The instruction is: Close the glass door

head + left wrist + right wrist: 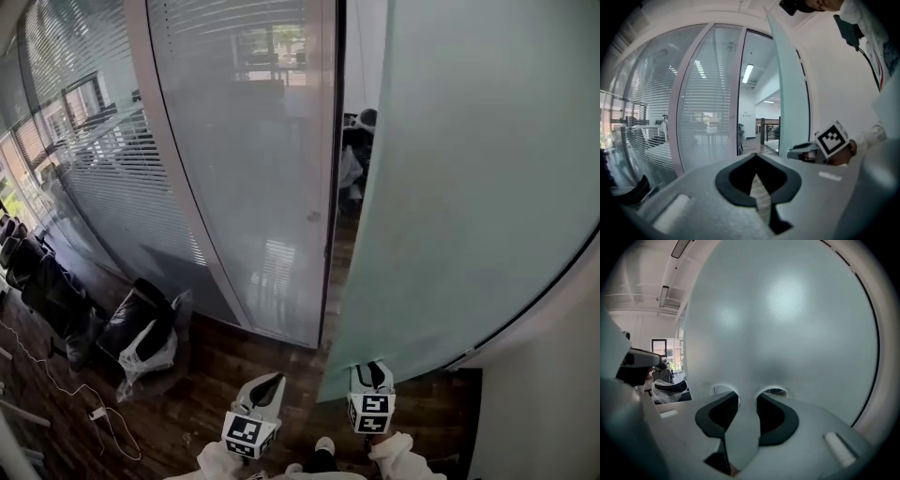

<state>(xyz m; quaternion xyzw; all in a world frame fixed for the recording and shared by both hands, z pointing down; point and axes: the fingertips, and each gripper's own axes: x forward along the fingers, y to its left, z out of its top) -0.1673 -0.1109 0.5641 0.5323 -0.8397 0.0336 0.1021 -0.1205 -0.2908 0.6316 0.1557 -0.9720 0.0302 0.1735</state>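
Both grippers are showing: your right gripper (pixel 747 398) is pinching the edge of the tall frosted pale-green glass door (pixel 787 324), which is standing swung open beside the narrow doorway gap (pixel 352 164). Your left gripper (pixel 756 157) is hovering nearby, jaws pressed together on nothing.

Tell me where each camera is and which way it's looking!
Head view: on the person's head, looking steeply down at the glass door; left gripper, right gripper and sleeves show.
Left gripper view: on the left gripper, facing the doorway; its shut jaws show.
Right gripper view: on the right gripper, facing the glass door clamped between its jaws.
Shared: head and left gripper views both show the right gripper.
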